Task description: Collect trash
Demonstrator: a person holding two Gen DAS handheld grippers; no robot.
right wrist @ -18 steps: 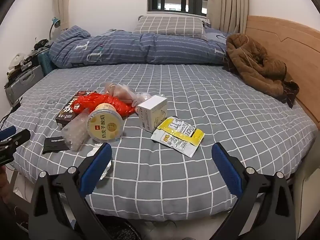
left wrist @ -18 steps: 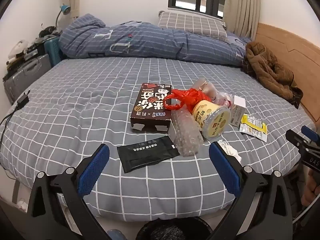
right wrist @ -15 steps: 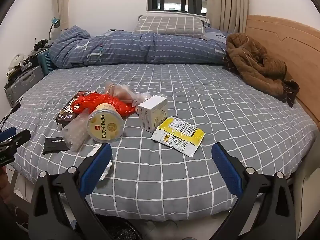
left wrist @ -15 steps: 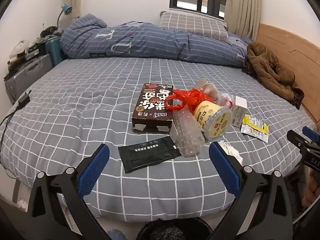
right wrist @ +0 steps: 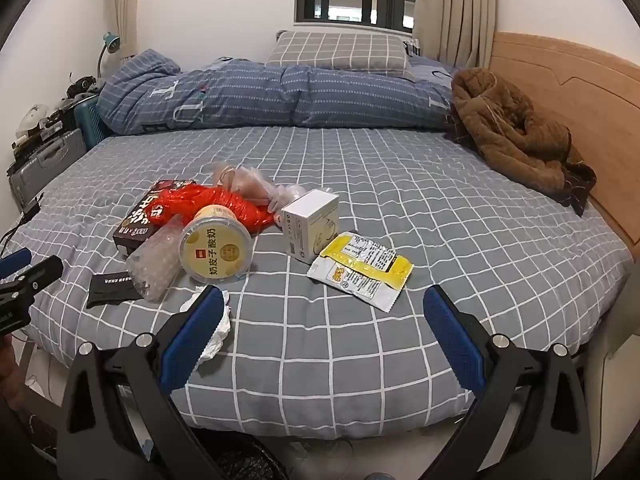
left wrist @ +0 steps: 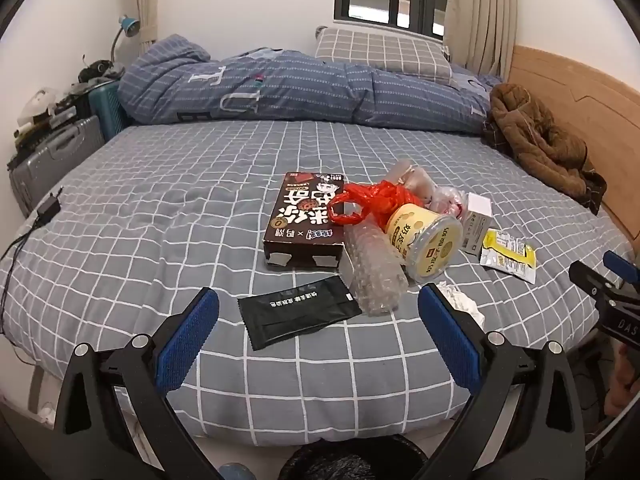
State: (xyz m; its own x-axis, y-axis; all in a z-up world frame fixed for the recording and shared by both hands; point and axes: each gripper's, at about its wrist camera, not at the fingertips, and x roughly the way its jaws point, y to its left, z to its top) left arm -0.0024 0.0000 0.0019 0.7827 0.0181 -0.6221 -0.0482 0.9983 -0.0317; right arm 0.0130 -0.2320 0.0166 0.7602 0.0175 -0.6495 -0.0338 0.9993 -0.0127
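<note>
From the left wrist view, the left tool (left wrist: pixel 318 320) hangs over the near edge of the bed (left wrist: pixel 160 200) with its blue pads spread as wide as they go and nothing between them. The black packet (left wrist: pixel 298 317) lies flat just ahead, almost centred in the gap, its long axis running across from pad to pad with a slight tilt. Past it sit the bubble wrap (left wrist: pixel 374 270), the brown box (left wrist: pixel 308 224) and the yellow tub (left wrist: pixel 426 242). A black bin (left wrist: pixel 352 460) waits below the bed edge.

From the right wrist view, the right tool (right wrist: pixel 324 326) is equally wide and empty. The yellow packet (right wrist: pixel 360 270) lies just ahead between its pads, slanting away to the left; the crumpled tissue (right wrist: pixel 216 328) sits by its left pad. I'd say each tool is nearest its own packet.
</note>
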